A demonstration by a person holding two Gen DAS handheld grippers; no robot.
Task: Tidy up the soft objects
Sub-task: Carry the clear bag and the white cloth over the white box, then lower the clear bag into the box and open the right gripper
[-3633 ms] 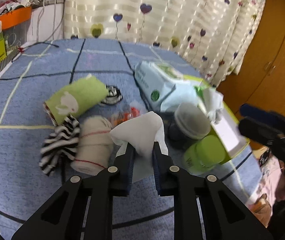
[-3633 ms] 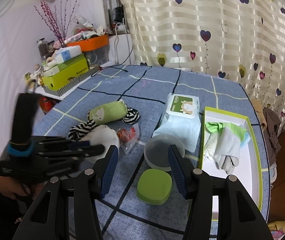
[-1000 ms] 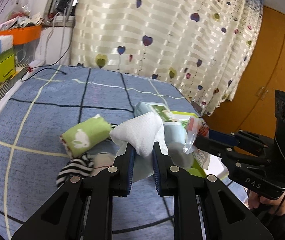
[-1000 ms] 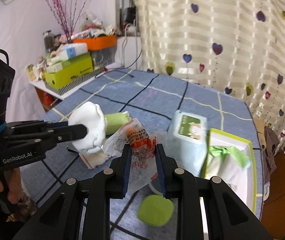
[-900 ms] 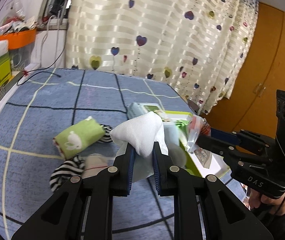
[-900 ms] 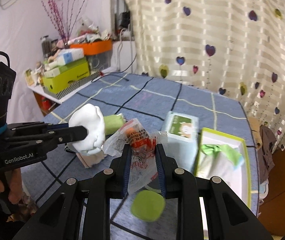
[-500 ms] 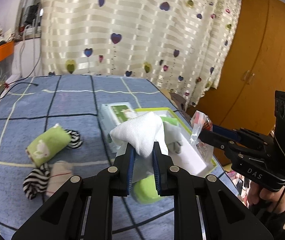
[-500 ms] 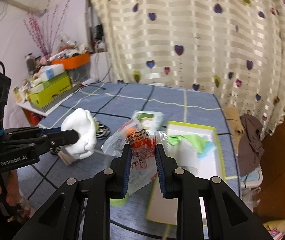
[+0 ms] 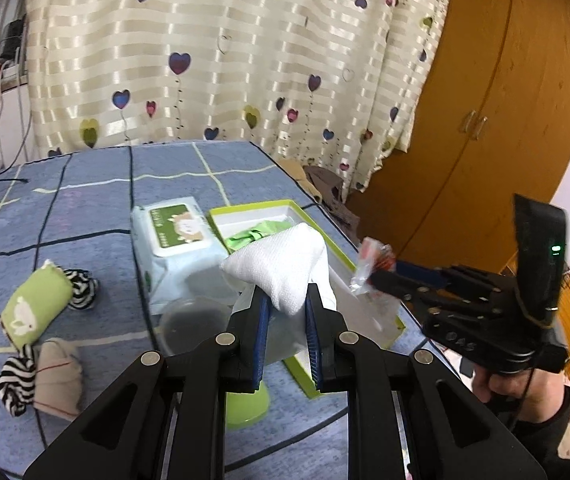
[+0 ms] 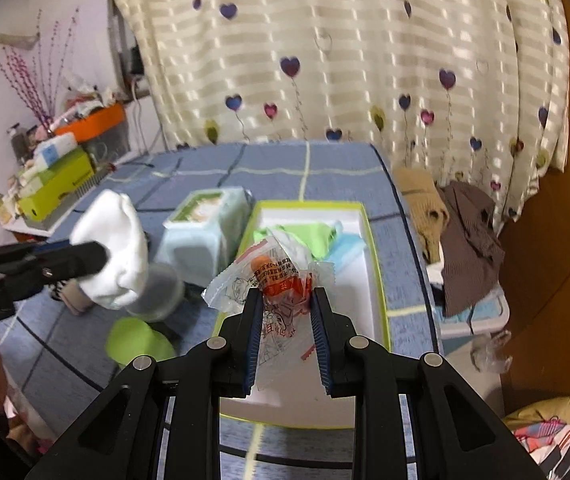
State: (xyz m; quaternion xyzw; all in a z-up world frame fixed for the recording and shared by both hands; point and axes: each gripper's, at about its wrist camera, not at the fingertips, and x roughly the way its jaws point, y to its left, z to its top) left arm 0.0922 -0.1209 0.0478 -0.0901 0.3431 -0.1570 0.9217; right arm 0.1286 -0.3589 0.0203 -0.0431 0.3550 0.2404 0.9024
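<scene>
My left gripper [image 9: 285, 300] is shut on a folded white cloth [image 9: 281, 266], held in the air above the blue checked bedspread. In the right wrist view that cloth [image 10: 115, 248] hangs at the left. My right gripper [image 10: 287, 298] is shut on a crinkly clear packet with orange-red contents [image 10: 281, 280], held over the green-rimmed white tray [image 10: 369, 240]. The tray holds green, white and blue cloths [image 10: 313, 238]. From the left wrist view the packet [image 9: 371, 258] shows at the right, beside the tray [image 9: 397, 322].
A wet-wipes pack [image 9: 173, 232] lies left of the tray. A clear round tub [image 9: 193, 326] and its green lid [image 9: 245, 404] sit near me. A green rolled cloth [image 9: 35, 308], striped socks [image 9: 15, 380] and a beige roll [image 9: 57, 376] lie at left. Clothes [image 10: 457, 220] hang beyond the bed's right edge.
Both grippers have swung to the right with their loads, so the tray now lies under and ahead of them. The green rolled cloth and socks have slid to the left of view.
</scene>
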